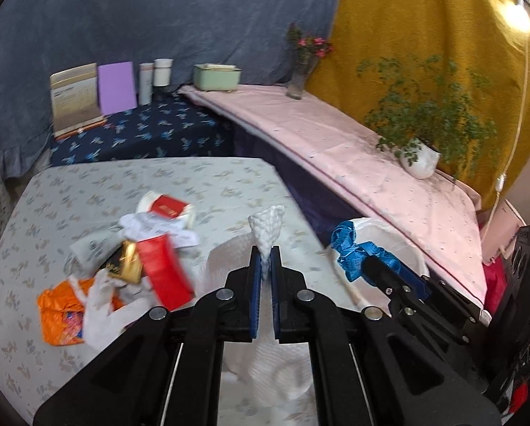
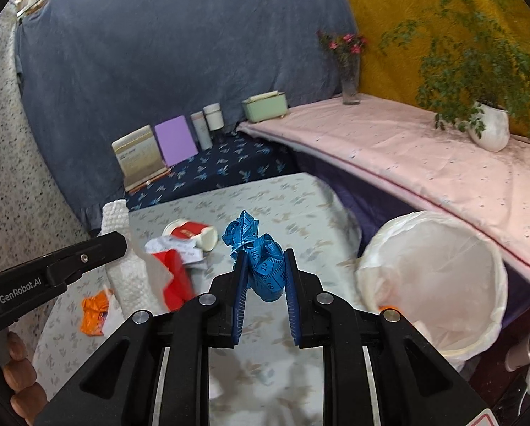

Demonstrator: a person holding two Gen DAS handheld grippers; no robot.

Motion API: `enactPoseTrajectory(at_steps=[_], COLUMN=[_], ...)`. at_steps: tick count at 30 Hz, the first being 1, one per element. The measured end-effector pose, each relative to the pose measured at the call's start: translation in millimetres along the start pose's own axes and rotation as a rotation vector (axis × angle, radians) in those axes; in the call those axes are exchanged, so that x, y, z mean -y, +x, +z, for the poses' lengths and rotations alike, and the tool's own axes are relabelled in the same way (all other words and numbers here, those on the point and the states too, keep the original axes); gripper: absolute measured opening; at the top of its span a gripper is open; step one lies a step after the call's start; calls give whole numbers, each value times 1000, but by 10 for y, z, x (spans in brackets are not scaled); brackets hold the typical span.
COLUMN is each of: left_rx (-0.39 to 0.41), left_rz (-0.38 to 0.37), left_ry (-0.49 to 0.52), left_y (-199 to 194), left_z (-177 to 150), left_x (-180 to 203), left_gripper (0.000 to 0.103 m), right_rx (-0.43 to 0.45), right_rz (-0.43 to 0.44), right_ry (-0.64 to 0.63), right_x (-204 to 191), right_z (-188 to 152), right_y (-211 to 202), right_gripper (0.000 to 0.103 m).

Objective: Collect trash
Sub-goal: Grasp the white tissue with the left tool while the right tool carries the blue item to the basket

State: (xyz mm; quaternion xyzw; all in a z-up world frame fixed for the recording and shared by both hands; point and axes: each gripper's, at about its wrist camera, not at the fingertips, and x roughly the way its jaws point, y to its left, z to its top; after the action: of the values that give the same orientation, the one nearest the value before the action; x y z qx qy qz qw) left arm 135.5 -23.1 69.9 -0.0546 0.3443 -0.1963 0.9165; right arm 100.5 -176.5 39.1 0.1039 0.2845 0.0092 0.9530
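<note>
The left gripper [image 1: 265, 254] has its blue pads nearly together, pinching a fold of white paper towel [image 1: 266, 223] whose textured tip stands up above the fingertips while the rest hangs down under the jaws over the table [image 1: 87, 184]. The right gripper [image 2: 263, 261] is closed partway on a crumpled blue tape measure [image 2: 261, 252]; both pads press against the wad, which bulges up and out of the gap, printed numbers showing on its lower coils. In the left view that same gripper [image 1: 373, 264] sits to the right, holding the tape [image 1: 350, 248] just in front of the bin's [image 1: 406, 245] white liner. In the right view the bin [image 2: 435, 273] stands off the table's right edge, open mouth tilted toward the camera, with a small orange scrap inside near the rim. Left on the floral cloth is a loose pile: a tipped cup [image 1: 165, 207] with a red label, a red carton [image 1: 165, 273], a gold wrapper [image 1: 124, 262], white crumpled paper [image 1: 158, 229] and an orange packet [image 1: 60, 310], all touching or overlapping, well left of the bin.
</note>
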Motion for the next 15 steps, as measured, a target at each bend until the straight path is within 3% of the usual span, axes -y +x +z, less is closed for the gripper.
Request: enactPoseTrajectory(at_steps=[15], left_rx=[-20], left_rz=[-160], left_ry=[126], left_y=[512], left_z=[266], left_x=[1214], left_gripper=[5], right_rx=[36], right_rz=[-183], right_ry=[96], right_x=[1199], right_z=[61], right_y=[-273], right_gripper=[19])
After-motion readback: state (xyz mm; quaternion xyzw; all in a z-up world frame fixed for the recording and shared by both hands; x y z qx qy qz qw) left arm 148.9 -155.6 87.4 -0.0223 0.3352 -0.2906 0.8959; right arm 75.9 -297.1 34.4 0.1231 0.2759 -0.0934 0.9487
